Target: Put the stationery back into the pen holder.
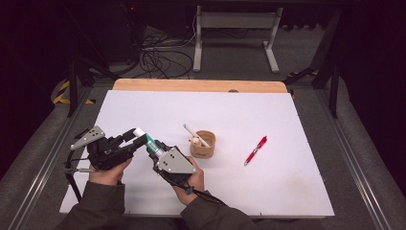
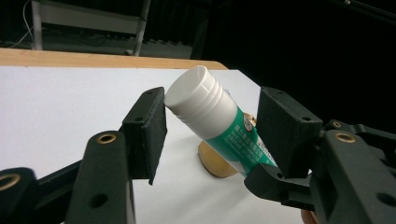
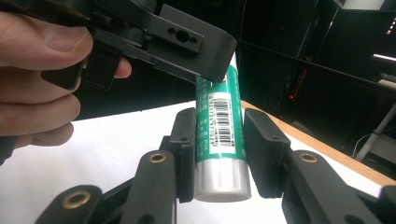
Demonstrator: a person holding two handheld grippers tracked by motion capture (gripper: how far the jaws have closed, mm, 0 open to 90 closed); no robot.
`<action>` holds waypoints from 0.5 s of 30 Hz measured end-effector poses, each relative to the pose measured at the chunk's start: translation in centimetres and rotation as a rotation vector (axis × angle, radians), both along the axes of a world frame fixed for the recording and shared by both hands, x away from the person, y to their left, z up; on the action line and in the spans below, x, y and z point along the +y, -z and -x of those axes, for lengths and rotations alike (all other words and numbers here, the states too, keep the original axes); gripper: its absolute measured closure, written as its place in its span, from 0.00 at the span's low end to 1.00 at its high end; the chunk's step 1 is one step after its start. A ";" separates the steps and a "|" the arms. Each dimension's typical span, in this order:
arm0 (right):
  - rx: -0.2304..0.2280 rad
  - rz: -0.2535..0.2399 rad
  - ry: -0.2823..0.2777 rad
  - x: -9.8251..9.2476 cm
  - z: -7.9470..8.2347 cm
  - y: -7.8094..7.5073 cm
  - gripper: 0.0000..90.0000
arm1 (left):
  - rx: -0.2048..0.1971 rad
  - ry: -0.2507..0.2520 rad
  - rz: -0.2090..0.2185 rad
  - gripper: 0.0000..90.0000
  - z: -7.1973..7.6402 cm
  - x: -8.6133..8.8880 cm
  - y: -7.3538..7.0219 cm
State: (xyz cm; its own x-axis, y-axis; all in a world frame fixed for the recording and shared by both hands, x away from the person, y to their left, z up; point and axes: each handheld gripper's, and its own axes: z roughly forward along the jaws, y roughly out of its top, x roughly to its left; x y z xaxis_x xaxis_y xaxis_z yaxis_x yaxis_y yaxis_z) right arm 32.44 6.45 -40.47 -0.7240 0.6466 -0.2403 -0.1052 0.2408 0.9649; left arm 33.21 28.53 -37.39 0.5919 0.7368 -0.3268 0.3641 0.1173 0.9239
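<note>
A glue stick (image 1: 149,140) with a green label and a white ribbed cap is held just above the white table at the front left. My right gripper (image 1: 156,149) is shut on its lower body; in the right gripper view both pads press the green label of the glue stick (image 3: 219,126) above its grey base. My left gripper (image 1: 137,136) reaches in from the left at the cap end. In the left gripper view the white cap (image 2: 198,98) lies between the two pads, close to the left pad (image 2: 152,126), with a gap to the right pad. The left gripper is open.
A tan wooden cup (image 1: 204,144) stands mid-table with a white stick and a small wooden piece in it. A red pen (image 1: 255,150) lies to its right. The white board (image 1: 249,110) ends in a wooden strip (image 1: 201,85) at the far edge.
</note>
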 end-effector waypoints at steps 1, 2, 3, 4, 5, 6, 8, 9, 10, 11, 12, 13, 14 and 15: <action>0.000 0.000 -0.001 0.0 0.0 0.0 0.74 | -0.001 -0.001 0.002 0.51 0.0 0.0 0.0; -0.001 -0.001 -0.002 0.0 0.0 0.0 0.74 | -0.003 -0.002 0.003 0.51 0.0 0.0 0.0; -0.002 0.000 -0.002 0.0 0.0 0.0 0.74 | -0.003 -0.002 0.006 0.52 0.1 0.0 0.0; -0.002 0.000 -0.002 0.0 0.0 0.0 0.74 | -0.003 0.001 0.010 0.52 0.1 0.0 0.0; -0.005 0.000 -0.003 0.0 0.0 0.0 0.74 | -0.001 0.003 0.018 0.53 0.1 0.1 0.0; -0.005 0.001 -0.002 0.0 0.1 0.0 0.74 | 0.001 0.005 0.027 0.53 0.1 0.1 0.0; -0.007 0.002 -0.003 0.0 0.0 0.0 0.74 | 0.002 0.007 0.037 0.54 0.1 0.2 0.0; -0.007 0.000 -0.002 0.0 0.1 0.1 0.74 | 0.001 0.007 0.042 0.55 0.1 0.2 0.0; -0.010 -0.001 -0.001 0.0 0.1 0.1 0.74 | 0.001 0.008 0.046 0.55 0.1 0.2 0.0; -0.012 0.000 -0.001 0.0 0.1 0.1 0.74 | 0.001 0.010 0.051 0.55 0.1 0.2 0.0; -0.014 0.000 -0.001 0.0 0.1 0.1 0.74 | 0.000 0.012 0.056 0.56 0.1 0.2 -0.1; -0.015 -0.002 -0.001 0.0 0.1 0.1 0.74 | 0.002 0.013 0.066 0.56 0.1 0.2 -0.1; -0.017 -0.005 -0.001 0.0 0.1 0.1 0.74 | 0.002 0.015 0.072 0.56 0.1 0.2 -0.1; -0.020 -0.007 0.000 0.0 0.2 0.1 0.74 | 0.005 0.017 0.081 0.56 0.2 0.2 -0.1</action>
State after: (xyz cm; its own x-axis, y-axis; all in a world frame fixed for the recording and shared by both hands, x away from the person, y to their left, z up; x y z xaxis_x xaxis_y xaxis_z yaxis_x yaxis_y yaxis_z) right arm 32.27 6.42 -40.54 -0.7194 0.6480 -0.2501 -0.1244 0.2341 0.9642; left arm 33.05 28.78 -37.34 0.6025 0.6977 -0.3876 0.3712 0.1850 0.9099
